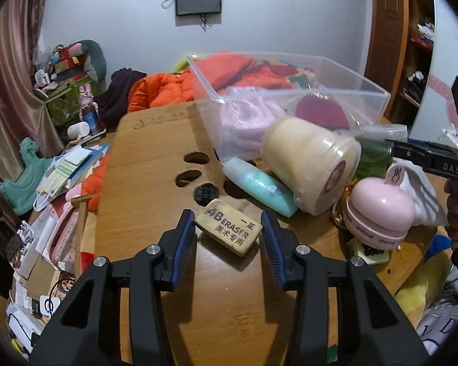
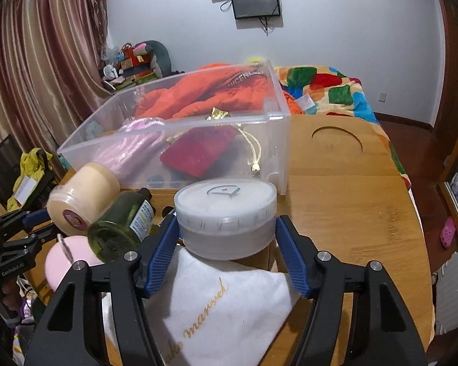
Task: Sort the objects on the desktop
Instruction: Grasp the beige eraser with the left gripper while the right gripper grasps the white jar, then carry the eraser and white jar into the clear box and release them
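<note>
Left gripper (image 1: 227,228) spread around eraser (image 1: 229,231), right gripper (image 2: 227,235) flanking round jar (image 2: 226,218)

wooden table (image 1: 155,158) carries all. on it: 4b eraser (image 1: 229,231) between left tongs' fingers; black disc (image 1: 207,193) just beyond eraser; teal tube (image 1: 261,186) and cream jar (image 1: 310,164) on its side, ahead-right; pink mini vacuum (image 1: 378,210) right. clear plastic bin (image 2: 278,140) beyond right tongs; round white container (image 2: 226,213) between their fingers; white cloth (image 2: 229,305) under them; green bottle (image 2: 122,225) left.
</note>
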Demonstrator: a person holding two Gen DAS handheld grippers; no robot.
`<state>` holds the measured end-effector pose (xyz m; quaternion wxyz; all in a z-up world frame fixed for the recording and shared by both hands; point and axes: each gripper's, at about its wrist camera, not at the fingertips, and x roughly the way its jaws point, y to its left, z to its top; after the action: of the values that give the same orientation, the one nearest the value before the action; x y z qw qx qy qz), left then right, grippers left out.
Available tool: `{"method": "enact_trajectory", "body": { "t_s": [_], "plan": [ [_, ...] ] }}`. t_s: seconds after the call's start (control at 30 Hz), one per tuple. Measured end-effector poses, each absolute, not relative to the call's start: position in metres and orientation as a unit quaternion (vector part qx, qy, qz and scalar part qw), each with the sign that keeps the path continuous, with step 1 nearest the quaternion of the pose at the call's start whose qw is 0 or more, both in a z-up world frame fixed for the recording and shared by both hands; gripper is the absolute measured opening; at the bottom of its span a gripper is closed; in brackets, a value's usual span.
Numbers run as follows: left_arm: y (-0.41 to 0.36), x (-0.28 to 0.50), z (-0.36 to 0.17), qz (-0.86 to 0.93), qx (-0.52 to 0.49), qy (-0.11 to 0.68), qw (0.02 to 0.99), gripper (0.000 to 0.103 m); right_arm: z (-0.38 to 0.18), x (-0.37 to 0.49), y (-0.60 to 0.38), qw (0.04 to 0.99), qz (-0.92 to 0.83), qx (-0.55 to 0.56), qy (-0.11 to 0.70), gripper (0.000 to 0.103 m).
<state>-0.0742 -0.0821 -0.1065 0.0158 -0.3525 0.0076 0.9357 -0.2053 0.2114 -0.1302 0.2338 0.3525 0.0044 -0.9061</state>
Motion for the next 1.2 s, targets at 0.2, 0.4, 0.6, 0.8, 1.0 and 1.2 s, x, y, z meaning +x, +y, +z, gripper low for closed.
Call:
{"method": "enact_trajectory", "body": {
  "t_s": [0.2, 0.4, 0.6, 0.8, 1.0, 1.2],
  "plan": [
    [-0.085, -0.066, -0.087, 0.945, -0.327, -0.003, 0.011, 0.044, -0.119, -0.199, 0.220, 0.237, -0.911, 0.339, -0.004, 0.061],
    [-0.081, -0.060, -0.080, 0.948, -0.318, -0.006, 0.015, 0.044, -0.123, -0.196, 0.220, 0.239, -0.905, 0.351, 0.012, 0.062],
    [-0.081, -0.060, -0.075, 0.950, -0.310, -0.014, 0.020, 0.044, -0.129, -0.204, 0.212, 0.227, -0.907, 0.354, 0.032, 0.075],
    [-0.083, -0.063, -0.072, 0.952, -0.305, -0.023, 0.020, 0.044, -0.132, -0.223, 0.201, 0.210, -0.911, 0.349, 0.066, 0.080],
    [-0.084, -0.070, -0.068, 0.953, -0.300, -0.030, 0.019, 0.044, -0.135, -0.227, 0.208, 0.209, -0.912, 0.350, 0.046, 0.064],
    [-0.076, -0.080, -0.052, 0.959, -0.282, -0.028, 0.026, 0.044, -0.118, -0.216, 0.213, 0.218, -0.917, 0.331, 0.040, 0.064]
  ]
}}
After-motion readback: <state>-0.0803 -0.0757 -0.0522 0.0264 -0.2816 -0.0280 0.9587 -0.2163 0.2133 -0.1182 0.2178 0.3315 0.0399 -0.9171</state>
